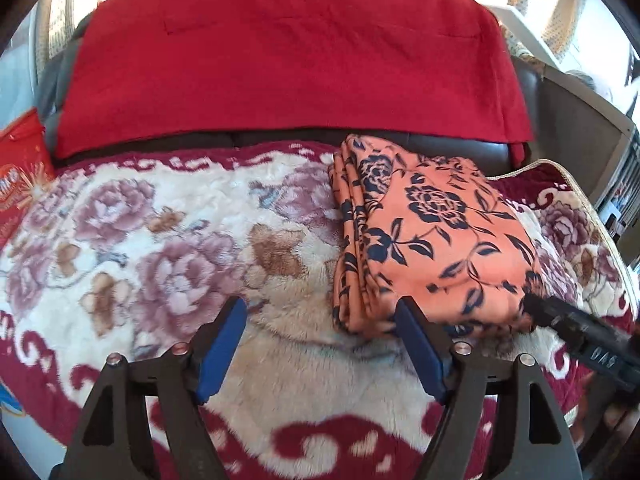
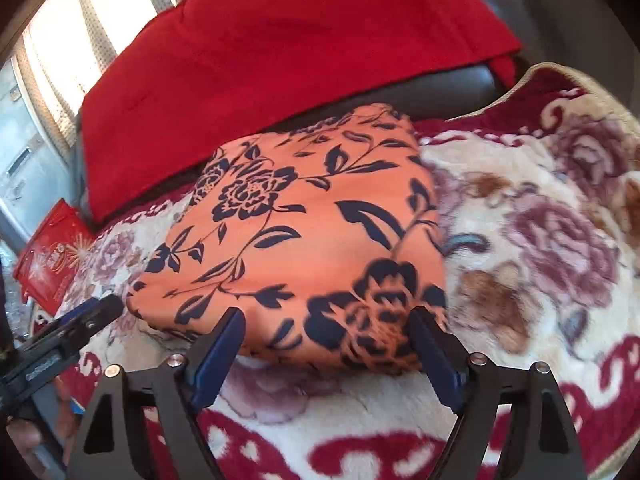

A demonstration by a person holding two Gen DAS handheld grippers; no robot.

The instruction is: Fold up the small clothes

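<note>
Nearest the lens, the left gripper holds its jaws spread wide with nothing between them, its right blue pad just beside the near edge of one folded orange garment with a navy flower print. The right gripper is likewise released, its two blue pads flanking the garment's near edge without pressing it. The garment lies in a stacked, folded bundle on one plush floral blanket. Behind it one red cloth drapes over a dark sofa back. One red package sits off to the left.
</note>
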